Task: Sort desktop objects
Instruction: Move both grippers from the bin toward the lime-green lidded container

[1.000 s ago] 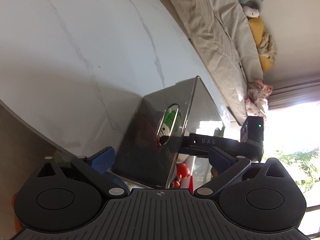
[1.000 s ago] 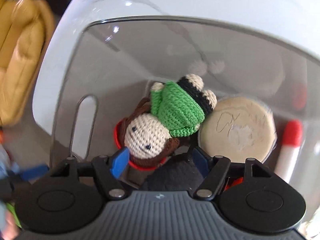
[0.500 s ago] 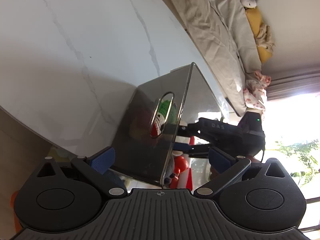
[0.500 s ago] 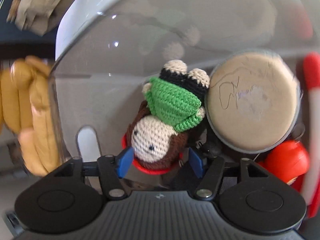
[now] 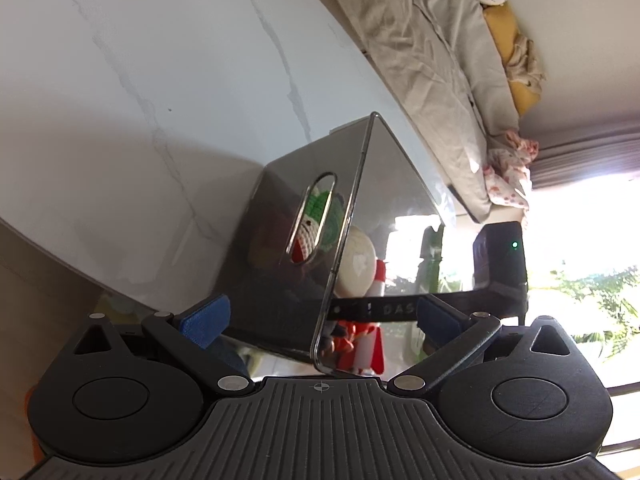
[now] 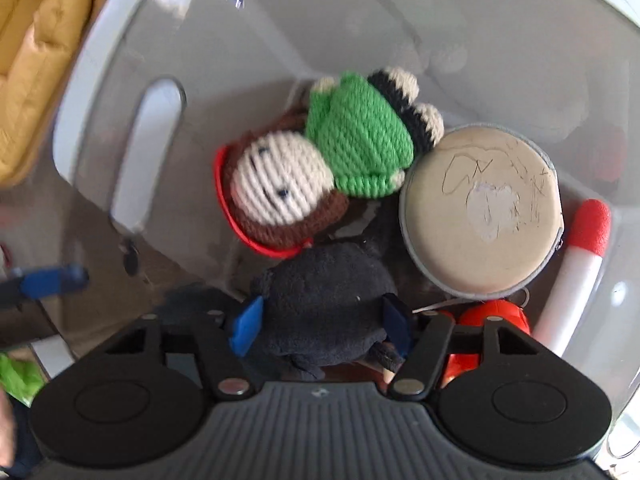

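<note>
- The dark plush toy (image 6: 324, 300) sits between the blue pads of the right tongs (image 6: 320, 322), which are narrowed onto its sides, just above the other things in the clear bin (image 6: 500, 40).
- It looks soft and light; it would likely squash under pressure and not slip, so a hold across its thick middle seems soundest.
- Just beyond it lies a crocheted doll (image 6: 320, 168) in green, equally soft, and to the right a round beige case (image 6: 480, 208), which seems stiffer with a smooth face.
- A white tube with a red cap (image 6: 576, 268) leans at the bin's right wall; a red toy (image 6: 492, 320) is mostly hidden behind the tongs.
- Whether the plush rests on the bin floor or hangs in the grip cannot be told.
- The left tongs (image 5: 324, 320) stand wide, one pad on either side of the bin's near corner (image 5: 316, 356), touching nothing that shows.
- The bin stands on the white marble desk (image 5: 140, 100); its smoked wall and glare blur the contents there, and the right view is smeared.
</note>
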`<state>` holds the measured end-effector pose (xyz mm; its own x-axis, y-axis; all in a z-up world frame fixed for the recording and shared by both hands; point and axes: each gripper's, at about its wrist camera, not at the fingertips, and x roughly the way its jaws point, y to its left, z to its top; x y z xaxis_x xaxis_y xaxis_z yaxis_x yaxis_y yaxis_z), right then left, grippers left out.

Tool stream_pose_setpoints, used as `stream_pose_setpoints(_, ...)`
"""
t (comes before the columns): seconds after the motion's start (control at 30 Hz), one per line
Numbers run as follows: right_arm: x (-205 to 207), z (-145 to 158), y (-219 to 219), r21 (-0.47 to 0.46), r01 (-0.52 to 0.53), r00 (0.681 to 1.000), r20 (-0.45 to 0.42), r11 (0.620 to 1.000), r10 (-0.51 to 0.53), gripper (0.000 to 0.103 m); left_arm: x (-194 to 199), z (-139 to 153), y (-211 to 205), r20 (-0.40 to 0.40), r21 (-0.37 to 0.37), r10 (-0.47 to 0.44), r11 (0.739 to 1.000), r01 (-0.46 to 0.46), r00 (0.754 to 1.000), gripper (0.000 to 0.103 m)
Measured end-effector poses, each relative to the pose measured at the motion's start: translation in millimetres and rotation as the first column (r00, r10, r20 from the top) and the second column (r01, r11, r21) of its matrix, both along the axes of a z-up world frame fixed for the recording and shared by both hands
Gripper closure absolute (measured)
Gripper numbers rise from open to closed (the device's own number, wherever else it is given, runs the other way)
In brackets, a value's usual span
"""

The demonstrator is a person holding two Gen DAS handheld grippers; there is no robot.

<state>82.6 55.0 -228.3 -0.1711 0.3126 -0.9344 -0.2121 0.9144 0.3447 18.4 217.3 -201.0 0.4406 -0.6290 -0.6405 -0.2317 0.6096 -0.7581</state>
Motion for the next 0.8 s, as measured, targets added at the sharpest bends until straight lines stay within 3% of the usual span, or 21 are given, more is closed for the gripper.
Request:
stream_pose_setpoints(0.03, 3, 1, -7, 0.042, 0.051, 0.999, -0.023, 0.998, -0.05, 0.059, 0, 0, 2, -0.001, -0.001, 0.012, 1.0, -0.012, 1.0, 0.0)
stream_pose_setpoints(0.1, 8, 0, -20, 0.112, 0.126, 0.991, -0.053, 0.986, -0.121, 0.06, 1, -1, 4, -0.006, -0.002, 0.029, 1.0, -0.029, 1.0, 0.0)
stream_pose_setpoints(0.17, 6, -2, -27, 0.112, 0.142, 0.99, -0.04, 0.984, -0.138, 0.06, 2, 2, 1, -0.003, 0.004, 0.017, 1.0, -0.017, 1.0, 0.0)
stream_pose_setpoints(0.3, -4, 1, -32, 0.097, 0.114, 0.993, -0.019, 0.989, -0.113, 0.045, 5, 16, -15, 0.015, 0.044, -0.038, 0.998, 0.038, 0.999, 0.0)
stream_pose_setpoints(0.4, -15, 35, -52, 0.177, 0.135, 0.987, 0.063, 0.975, -0.149, 0.039, 13, 33, -35, 0.041, 0.095, -0.106, 0.99, 0.102, 0.993, 0.0)
stream_pose_setpoints(0.47, -31, 69, -72, 0.224, 0.142, 0.962, 0.197, 0.964, -0.188, 0.034, 22, 45, -53, 0.059, 0.135, -0.17, 0.978, 0.161, 0.984, 0.0)
stream_pose_setpoints(0.53, -43, 110, -103, 0.265, 0.16, 0.897, 0.364, 0.951, -0.252, 0.027, 33, 58, -80, 0.059, 0.245, -0.236, 0.945, 0.215, 0.97, 0.0)
stream_pose_setpoints(0.6, -65, 143, -142, 0.306, 0.209, 0.798, 0.496, 0.929, -0.344, 0.023, 45, 67, -109, 0.068, 0.344, -0.313, 0.898, 0.273, 0.947, 0.0)
stream_pose_setpoints(0.7, -100, 143, -183, 0.377, 0.306, 0.662, 0.575, 0.874, -0.48, 0.015, 61, 70, -153, 0.048, 0.36, -0.421, 0.853, 0.377, 0.906, 0.0)
stream_pose_setpoints(0.8, -134, 143, -225, 0.457, 0.383, 0.499, 0.629, 0.803, -0.596, 0.011, 70, 68, -205, 0.011, 0.512, -0.539, 0.727, 0.458, 0.842, 0.0)
